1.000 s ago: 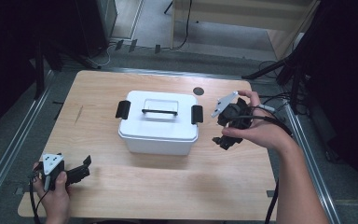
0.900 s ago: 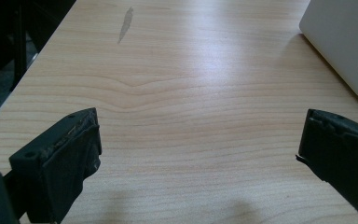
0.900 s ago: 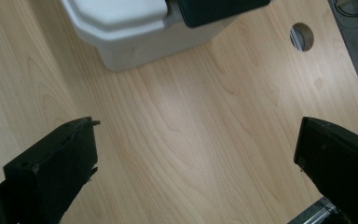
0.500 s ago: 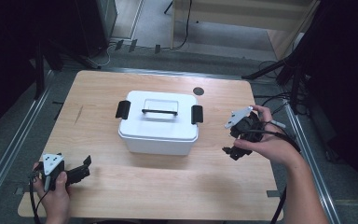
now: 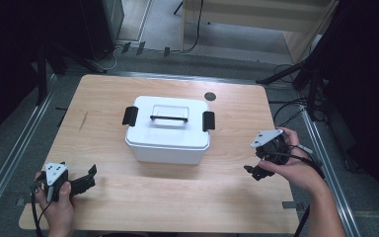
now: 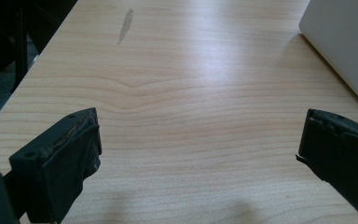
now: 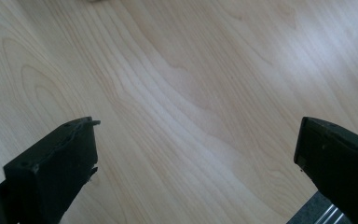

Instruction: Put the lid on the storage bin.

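A white lidded box [image 5: 168, 131] with a black handle [image 5: 169, 118] and two black side clasps sits in the middle of the wooden table [image 5: 128, 207]. My left gripper [image 5: 88, 178] rests near the table's front left corner, jaws wide open over bare wood [image 6: 196, 154]. The box's corner [image 6: 345, 42] shows at the upper right of the left gripper view. My right gripper [image 5: 254, 171] is held low at the right of the box, open, tilted down over bare wood [image 7: 196, 140] near the table's edge.
A small dark round disc [image 5: 209, 96] lies behind the box at the back right. A grey smear [image 6: 127, 25] marks the wood at the left. Metal rails [image 5: 10, 163] run along both sides of the table, and cables [image 5: 291, 106] lie on the floor at the right.
My right gripper has drawn back from beside the box's right clasp, moving right and toward the front edge. The left gripper has stayed put.
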`<state>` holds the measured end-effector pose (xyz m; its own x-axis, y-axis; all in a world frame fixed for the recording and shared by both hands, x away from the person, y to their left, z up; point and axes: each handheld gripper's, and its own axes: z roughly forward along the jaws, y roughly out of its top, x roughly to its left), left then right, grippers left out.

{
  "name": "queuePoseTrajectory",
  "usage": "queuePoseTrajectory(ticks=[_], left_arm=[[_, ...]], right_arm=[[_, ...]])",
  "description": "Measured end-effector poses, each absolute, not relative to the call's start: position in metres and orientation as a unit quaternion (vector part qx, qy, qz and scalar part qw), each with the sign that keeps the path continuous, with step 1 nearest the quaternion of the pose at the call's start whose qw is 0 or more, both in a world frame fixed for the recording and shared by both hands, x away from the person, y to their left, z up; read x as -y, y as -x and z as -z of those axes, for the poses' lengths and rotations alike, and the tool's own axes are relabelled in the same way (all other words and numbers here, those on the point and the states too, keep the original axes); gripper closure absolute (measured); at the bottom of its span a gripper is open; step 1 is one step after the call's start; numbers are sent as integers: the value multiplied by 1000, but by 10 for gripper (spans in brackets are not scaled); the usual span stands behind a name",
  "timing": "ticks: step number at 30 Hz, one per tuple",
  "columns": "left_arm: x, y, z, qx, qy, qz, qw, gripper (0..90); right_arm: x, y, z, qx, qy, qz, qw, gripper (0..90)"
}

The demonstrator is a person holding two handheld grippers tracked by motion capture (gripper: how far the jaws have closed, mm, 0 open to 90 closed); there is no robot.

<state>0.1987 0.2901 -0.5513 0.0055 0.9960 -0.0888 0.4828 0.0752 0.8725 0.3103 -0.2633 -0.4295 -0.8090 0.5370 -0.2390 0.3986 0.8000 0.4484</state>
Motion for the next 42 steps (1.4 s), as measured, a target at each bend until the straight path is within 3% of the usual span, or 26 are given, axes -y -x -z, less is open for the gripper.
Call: queuePoseTrajectory(ticks=[18,42], left_arm=[[-289,-199,551,-621,-596,-336,383,0],[-287,-198,551,-617,-600,-342,378,0]], right_arm=[[301,-285,476,-912,-300,-209,183,0],[341,-245,528,-825,-391,-336,230,21]])
